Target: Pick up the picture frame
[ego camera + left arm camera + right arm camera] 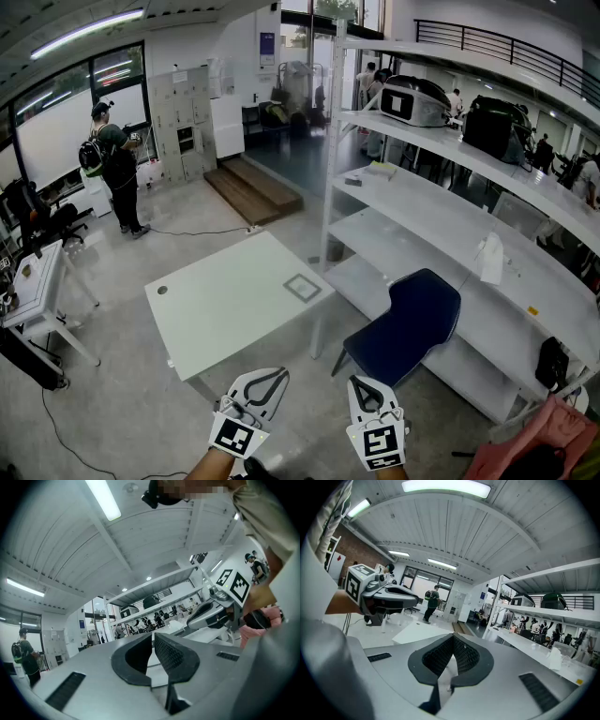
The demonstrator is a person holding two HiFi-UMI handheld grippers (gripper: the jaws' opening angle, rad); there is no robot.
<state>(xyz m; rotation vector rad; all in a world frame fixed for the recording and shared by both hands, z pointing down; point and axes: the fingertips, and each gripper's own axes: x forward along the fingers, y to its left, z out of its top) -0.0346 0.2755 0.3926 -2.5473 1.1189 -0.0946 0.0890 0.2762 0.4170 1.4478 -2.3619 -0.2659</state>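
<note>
Head view: the picture frame (302, 287) lies flat on the white table (216, 309), near the table's right-hand corner, w/ nothing else close to it. It is well apart from both tools. The left gripper (272, 376) and right gripper (362, 384) sit low at the bottom edge, side by side, pointing roughly toward the table. That looks like a carry pose, not a reach, so the pick-up has prob. not begun. A blue chair (408, 323) stands between the table and the white shelving (441, 234), just beside the frame's corner, so approaching from the table's near side seems the clearer way in. A person (114, 159) stands far off by the windows, not involved.

Left gripper view: the jaws are pressed together w/ nothing between them. They aim level across the room, and the right gripper shows at the right, held alongside. The frame can't be made out here.

Right gripper view: the jaw tips meet – empty too. It tilts slightly down and the table top is visible ahead, but the frame is too small to pick out. Both sets of jaws would need to spread before either tool can take the frame's edge.
</note>
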